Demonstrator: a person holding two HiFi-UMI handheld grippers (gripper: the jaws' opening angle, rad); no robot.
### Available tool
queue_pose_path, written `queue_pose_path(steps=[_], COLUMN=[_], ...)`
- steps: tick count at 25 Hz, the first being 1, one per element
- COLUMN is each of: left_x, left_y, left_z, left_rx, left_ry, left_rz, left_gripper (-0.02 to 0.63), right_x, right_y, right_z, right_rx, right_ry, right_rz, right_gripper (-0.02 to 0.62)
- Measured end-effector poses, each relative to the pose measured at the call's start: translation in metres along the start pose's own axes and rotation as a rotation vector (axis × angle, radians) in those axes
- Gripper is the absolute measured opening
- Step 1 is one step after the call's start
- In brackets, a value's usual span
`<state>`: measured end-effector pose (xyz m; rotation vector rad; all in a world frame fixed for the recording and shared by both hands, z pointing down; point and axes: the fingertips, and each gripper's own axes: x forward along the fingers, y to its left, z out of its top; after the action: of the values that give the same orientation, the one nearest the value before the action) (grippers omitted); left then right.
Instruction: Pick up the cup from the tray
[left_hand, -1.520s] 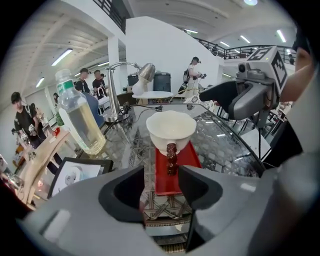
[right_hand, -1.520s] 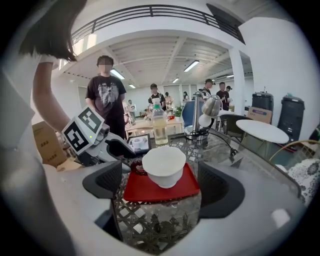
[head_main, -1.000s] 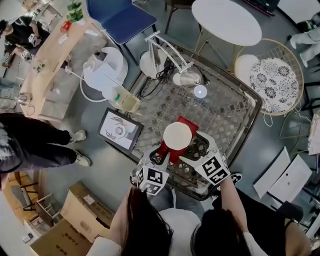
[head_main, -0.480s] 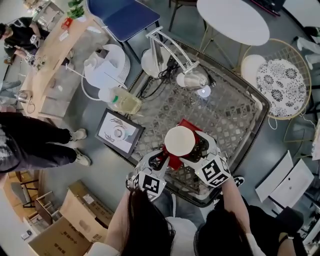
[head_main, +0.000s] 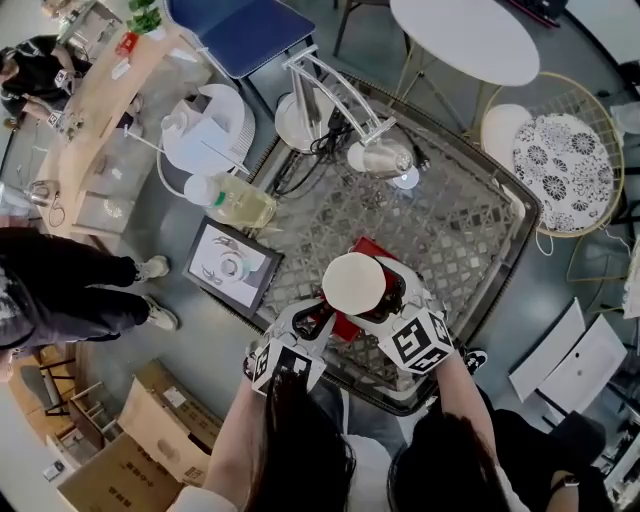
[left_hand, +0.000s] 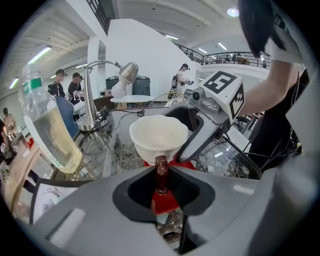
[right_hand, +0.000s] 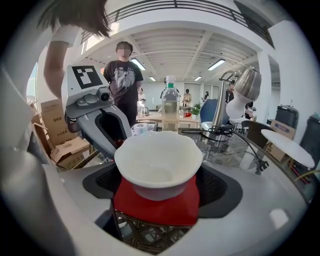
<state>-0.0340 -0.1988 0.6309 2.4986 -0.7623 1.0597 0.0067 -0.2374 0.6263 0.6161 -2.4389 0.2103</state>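
A white cup (head_main: 355, 283) hangs just above a small red tray (head_main: 370, 247) on the glass table. My right gripper (head_main: 385, 300) comes in from the right, jaws wide and shut on the cup's sides; in the right gripper view the cup (right_hand: 159, 162) fills the gap over the red tray (right_hand: 155, 207). My left gripper (head_main: 318, 322) reaches in from the left. Its jaws are closing, and the tray's near edge (left_hand: 161, 175) stands between them, pinched. In the left gripper view the cup (left_hand: 159, 135) shows beyond that edge.
A desk lamp (head_main: 375, 155) with its cable stands at the table's far side, and a plastic bottle (head_main: 235, 200) lies at the left edge. The glass table (head_main: 470, 230) has a raised rim. A framed picture (head_main: 230, 265) sits on the floor; a person (head_main: 60, 285) stands left.
The cup has come up off the tray and looks larger in the head view. The left gripper's jaws have narrowed onto the tray's edge.
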Motion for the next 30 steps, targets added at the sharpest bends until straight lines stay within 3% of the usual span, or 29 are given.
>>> queue_pose_path(steps=[7,20,30], left_x=[0.001,-0.005,0.004], left_y=[0.0,0.001,-0.049], left_z=[0.019,0.043,0.088], left_rx=[-0.017,0.088,0.206], left_ry=[-0.057,-0.07,-0.09], left_rz=[-0.004,-0.018,-0.109], left_gripper=[0.181,0.181,0.181], right_x=[-0.001,-0.024,-0.089], right_y=[0.003,-0.011,-0.02], right_z=[0.004,0.021,0.01], right_rx=[0.003,0.005,0.073], right_ry=[-0.017,-0.055,-0.041], right_rz=[-0.017,-0.084,-0.217], right_gripper=[0.482,0.482,0.482])
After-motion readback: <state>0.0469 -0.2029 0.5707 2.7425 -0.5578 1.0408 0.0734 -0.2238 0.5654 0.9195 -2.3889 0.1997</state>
